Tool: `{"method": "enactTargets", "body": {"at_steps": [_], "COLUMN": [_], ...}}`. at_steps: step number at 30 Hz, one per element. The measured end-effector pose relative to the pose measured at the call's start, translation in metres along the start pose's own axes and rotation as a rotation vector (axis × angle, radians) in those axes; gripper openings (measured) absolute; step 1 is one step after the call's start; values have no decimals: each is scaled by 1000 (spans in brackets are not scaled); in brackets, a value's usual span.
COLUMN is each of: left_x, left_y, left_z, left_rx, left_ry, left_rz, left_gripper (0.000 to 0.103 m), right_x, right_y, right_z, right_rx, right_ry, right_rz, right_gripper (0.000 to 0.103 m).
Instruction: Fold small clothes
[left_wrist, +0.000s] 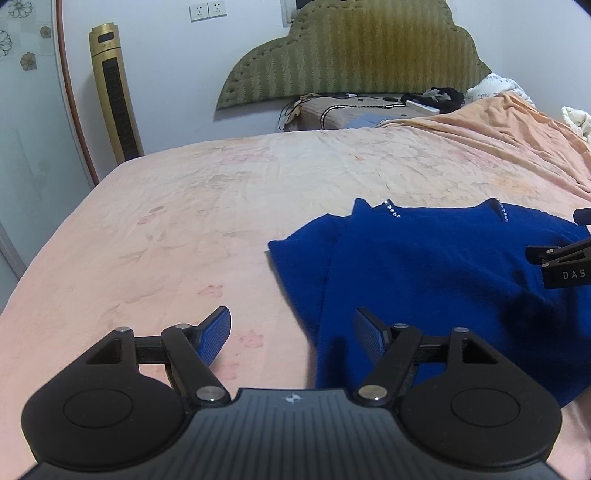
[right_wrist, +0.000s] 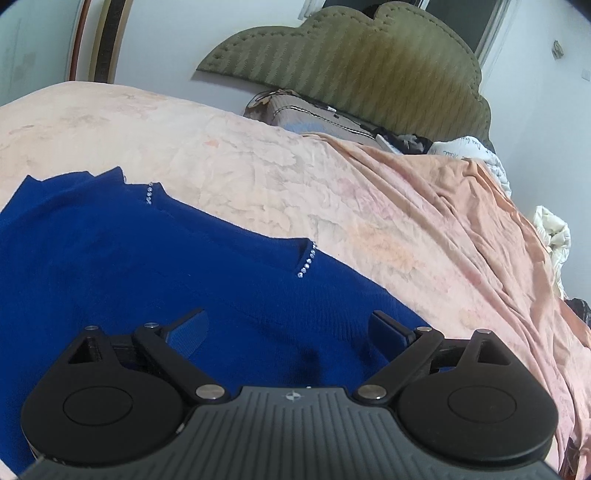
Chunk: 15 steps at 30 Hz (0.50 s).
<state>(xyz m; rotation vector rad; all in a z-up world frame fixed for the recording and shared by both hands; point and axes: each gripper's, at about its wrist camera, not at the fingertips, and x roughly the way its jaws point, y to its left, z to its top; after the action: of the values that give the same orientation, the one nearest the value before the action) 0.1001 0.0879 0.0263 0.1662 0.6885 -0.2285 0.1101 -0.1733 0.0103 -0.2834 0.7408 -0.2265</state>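
- While a royal-blue knit top (left_wrist: 436, 280) lies spread on a peach floral bedsheet (left_wrist: 207, 206), two hand-held grippers hang above it with jaws apart.
- Left gripper (left_wrist: 293, 338): fingers spread wide, nothing between them. Its blue-padded left finger (left_wrist: 216, 339) is over bare sheet, its right finger (left_wrist: 369, 338) over the near left edge of the garment; whether either pad touches the cloth cannot be told.
- Right gripper (right_wrist: 290, 332): likewise wide open and empty-handed, both fingers over the blue fabric near its lower right part. In the left wrist view, part of this gripper (left_wrist: 561, 264) shows at the right edge, over the top's right side.
- Garment: lies toward the right side of the bed, one flap (left_wrist: 306, 247) on its left sticking out flat on the sheet. Two short rows of small clear stones (right_wrist: 306, 264) mark its far edge.
- Setting: an olive-green padded headboard (left_wrist: 369, 51) stands against a white wall at the far end, a brown pillow (left_wrist: 354, 112) with cables and dark items below it.
- A gold tower fan (left_wrist: 114, 92) stands by the bed's far left corner, with wall sockets (left_wrist: 208, 11) above and a frosted sliding door (left_wrist: 29, 110) at left.
- An orange blanket (right_wrist: 461, 206) lies rumpled along the bed's right side, white bedding (right_wrist: 554, 229) just beyond.
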Motion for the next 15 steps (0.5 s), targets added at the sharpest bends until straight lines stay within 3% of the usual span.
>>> {"method": "enactTargets", "body": {"at_steps": [15], "left_x": [7], "left_y": [20], "left_z": [2], "left_rx": [-25], "left_ry": [15], "left_rz": [-38], "left_gripper": [73], "right_x": [-1], "right_y": [8], "right_z": [2], "right_rx": [-16], "right_ry": [8], "right_rz": [-15], "right_gripper": [97]}}
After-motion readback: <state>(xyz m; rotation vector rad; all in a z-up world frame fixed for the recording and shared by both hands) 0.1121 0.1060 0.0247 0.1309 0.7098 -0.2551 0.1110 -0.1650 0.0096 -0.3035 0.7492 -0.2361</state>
